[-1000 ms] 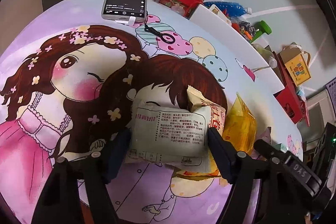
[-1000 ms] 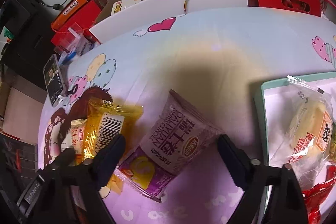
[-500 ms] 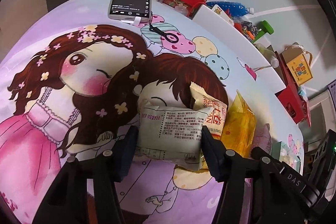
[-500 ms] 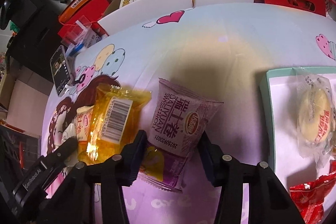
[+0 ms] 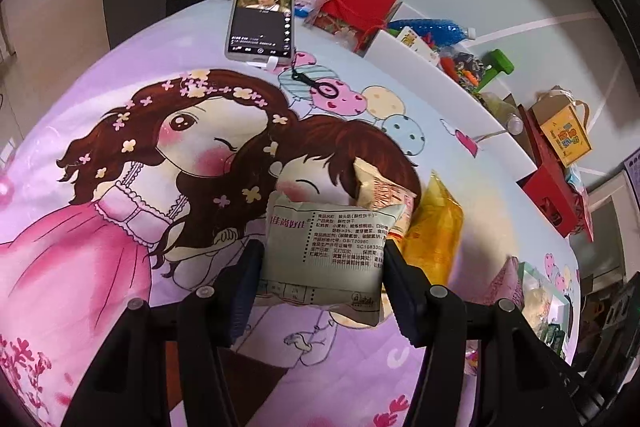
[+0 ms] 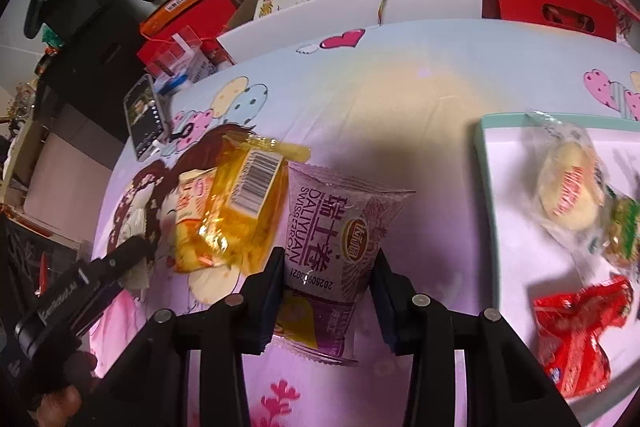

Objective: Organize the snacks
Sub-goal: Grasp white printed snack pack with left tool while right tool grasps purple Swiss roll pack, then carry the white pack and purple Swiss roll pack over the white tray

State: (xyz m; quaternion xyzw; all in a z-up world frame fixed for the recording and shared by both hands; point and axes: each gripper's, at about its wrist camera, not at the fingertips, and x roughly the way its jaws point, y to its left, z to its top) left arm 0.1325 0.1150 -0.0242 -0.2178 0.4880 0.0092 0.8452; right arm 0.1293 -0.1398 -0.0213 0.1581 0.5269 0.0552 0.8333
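- Purple snack pack (image 6: pixel 340 247) sits between the fingers of the right gripper (image 6: pixel 328 291); its long axis runs away from the camera, along the fingers, printed end far and crimped end near. The fingers have just been closing and now press on both of its sides, so it is grasped.
- Tray (image 6: pixel 486 163) with the green rim lies to the right of this pack in the right wrist view, near but not touching. It already holds a pale round bun pack (image 6: pixel 568 195) and a red pack (image 6: pixel 576 331). I judge that the coming move is a carry to the right, and the right hand is the nearer one for it.
- Grey-white snack pack (image 5: pixel 324 251) is clamped across its width by the left gripper (image 5: pixel 320 279); the fingers have closed on it and touch both sides.
- Yellow pack (image 5: pixel 434 227) and an orange-and-cream pack (image 5: pixel 386 197) lie on the cartoon tabletop cloth (image 5: pixel 120 267), just beside the grey-white one and between the two grippers.
- Left hand is farther from the tray, so its pack must cross over these two.
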